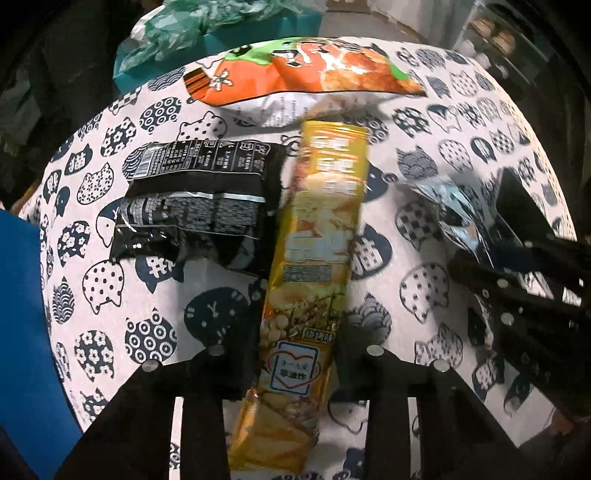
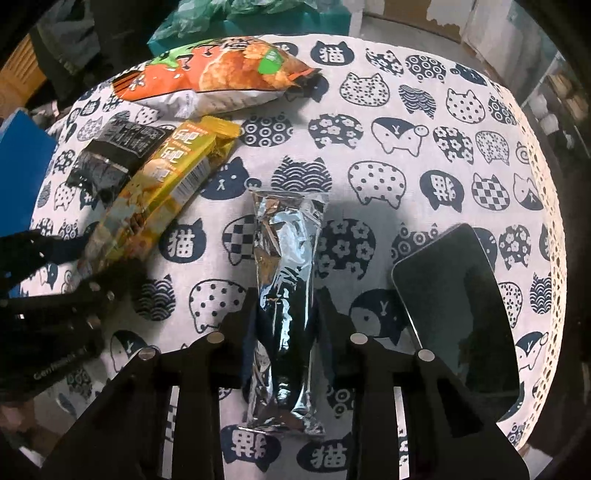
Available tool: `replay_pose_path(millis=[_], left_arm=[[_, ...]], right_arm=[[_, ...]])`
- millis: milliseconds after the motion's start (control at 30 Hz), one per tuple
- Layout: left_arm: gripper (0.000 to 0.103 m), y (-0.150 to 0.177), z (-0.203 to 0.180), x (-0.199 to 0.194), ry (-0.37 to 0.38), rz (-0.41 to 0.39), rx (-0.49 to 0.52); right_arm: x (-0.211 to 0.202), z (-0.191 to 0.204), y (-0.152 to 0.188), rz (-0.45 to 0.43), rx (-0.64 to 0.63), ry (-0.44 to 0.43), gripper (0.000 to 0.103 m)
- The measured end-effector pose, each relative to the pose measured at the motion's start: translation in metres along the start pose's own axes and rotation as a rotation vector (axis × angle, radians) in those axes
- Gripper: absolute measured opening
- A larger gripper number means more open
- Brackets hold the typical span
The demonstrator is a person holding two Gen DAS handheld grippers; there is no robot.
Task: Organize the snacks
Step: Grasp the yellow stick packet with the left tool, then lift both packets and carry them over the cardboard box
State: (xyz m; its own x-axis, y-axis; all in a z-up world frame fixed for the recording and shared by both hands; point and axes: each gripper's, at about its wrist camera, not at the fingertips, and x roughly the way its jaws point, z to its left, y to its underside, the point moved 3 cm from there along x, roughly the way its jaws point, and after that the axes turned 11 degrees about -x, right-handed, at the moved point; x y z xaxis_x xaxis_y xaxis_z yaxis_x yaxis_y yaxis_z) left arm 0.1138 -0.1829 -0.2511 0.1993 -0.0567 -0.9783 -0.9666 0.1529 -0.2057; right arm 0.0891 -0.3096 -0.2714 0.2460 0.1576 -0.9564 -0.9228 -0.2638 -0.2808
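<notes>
While the left gripper (image 1: 295, 363) pinches the yellow snack pack (image 1: 314, 280) between its jaws, a black packet (image 1: 195, 206) lies left of them. Right gripper (image 2: 284, 345) jaws clamp the silver packet (image 2: 286, 295); phone (image 2: 458, 314) just right.

a round table (image 2: 424, 74) in a cat-print cloth, grey floor (image 2: 406, 26) beyond, teal box (image 1: 258, 33) behind.

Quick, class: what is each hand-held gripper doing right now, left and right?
Left hand-held gripper: closed on the yellow snack pack.
Right hand-held gripper: closed on the silver foil packet.
</notes>
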Motion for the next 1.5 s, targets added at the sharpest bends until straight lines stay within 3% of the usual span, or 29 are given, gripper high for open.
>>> replay_pose_path(millis=[433,1000,1500], left_arm=[[0.031,0.048,0.012,-0.050,0.007,-0.067,0.027],[0.031,0.074,0.048,-0.113,0.050,-0.146,0.007],[0.031,0.087,0.074,-0.171,0.078,-0.266,-0.021]], right_arm=[[-0.030,0.014,0.004,-0.050,-0.008,-0.028,0.027],[-0.079,0.042,0.002,-0.115,-0.044,-0.041,0.027],[-0.108,0.079,-0.013,-0.167,-0.098,-0.057,0.027]])
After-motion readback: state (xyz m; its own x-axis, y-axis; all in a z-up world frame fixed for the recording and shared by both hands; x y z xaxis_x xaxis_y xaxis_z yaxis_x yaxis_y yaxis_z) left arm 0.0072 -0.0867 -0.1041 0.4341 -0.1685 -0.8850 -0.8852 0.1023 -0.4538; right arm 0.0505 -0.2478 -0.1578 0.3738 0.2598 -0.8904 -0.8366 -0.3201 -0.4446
